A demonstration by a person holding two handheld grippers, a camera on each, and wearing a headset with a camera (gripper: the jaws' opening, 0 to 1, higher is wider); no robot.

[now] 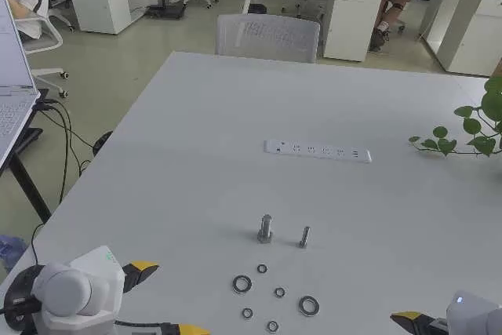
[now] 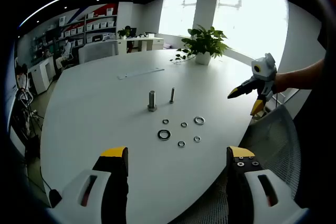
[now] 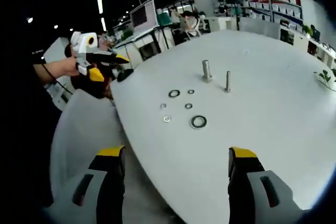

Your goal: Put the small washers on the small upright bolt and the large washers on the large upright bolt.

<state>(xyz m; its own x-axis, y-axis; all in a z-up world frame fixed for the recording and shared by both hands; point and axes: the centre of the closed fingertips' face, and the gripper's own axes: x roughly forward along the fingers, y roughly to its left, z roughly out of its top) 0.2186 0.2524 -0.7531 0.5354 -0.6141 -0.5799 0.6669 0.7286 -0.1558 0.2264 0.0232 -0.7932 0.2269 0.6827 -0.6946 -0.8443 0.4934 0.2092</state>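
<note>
In the head view's lower middle, 6 washers [image 1: 241, 283] lie loose below the large bolt [image 1: 265, 227] and small bolt [image 1: 304, 236], the left gripper [image 2: 176, 153] and right gripper [image 3: 176, 153] gape wide and empty, and the left gripper view adds a plant pot [image 2: 202, 58].

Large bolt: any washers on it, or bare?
Bare. The large bolt stands upright with nothing around its shank; both large washers lie flat on the table.

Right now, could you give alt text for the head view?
On a white table stand a large bolt and a small bolt, six loose washers lying before them. The left claw and right claw sit at the near edge.
</note>
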